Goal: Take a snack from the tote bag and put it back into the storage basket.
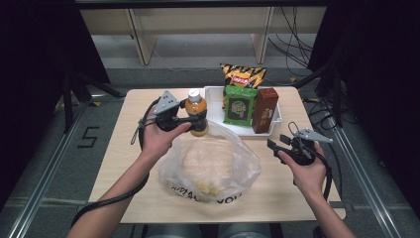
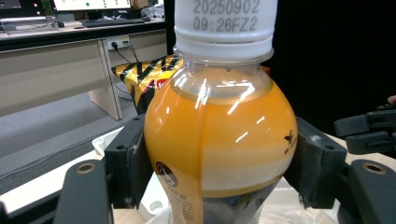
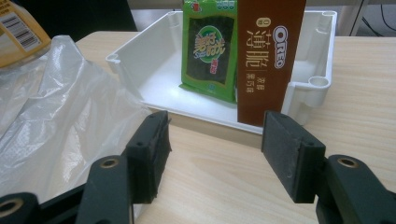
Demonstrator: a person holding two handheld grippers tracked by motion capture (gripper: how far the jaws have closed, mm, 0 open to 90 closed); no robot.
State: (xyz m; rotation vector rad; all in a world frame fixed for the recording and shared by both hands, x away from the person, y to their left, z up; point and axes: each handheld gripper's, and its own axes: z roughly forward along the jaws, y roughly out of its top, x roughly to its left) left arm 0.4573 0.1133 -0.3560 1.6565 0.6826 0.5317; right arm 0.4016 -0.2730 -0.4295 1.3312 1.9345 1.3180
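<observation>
Pale wooden table [image 1: 124, 163] on a grey floor, dark curtains at both sides, light shelving and loose cables behind. White tray [image 1: 214, 106] at the far edge with a green snack packet [image 1: 239, 105] and a brown Oreo box [image 1: 265, 110] standing in it; striped chip bag [image 1: 242, 75] upright just behind. Crumpled clear plastic bag [image 1: 210, 168] near the table's middle, black lettering on its near side.

Left gripper [image 1: 190, 119] held up over the bag's far edge, jaws spread wide yet pressed on both sides of an orange juice bottle [image 2: 219, 135], pads flat against its rounded body. Bottle upright with white cap on top, lifted off the table, bottom hanging just above the plastic bag, tray just beside it.

Right gripper [image 1: 277, 144] at the right side of the table, near the bag's right edge and the tray's near corner. Jaws spread apart with bare tabletop between the pads [image 3: 149, 154], pinching nothing, aimed toward the Oreo box and well apart from the bottle
</observation>
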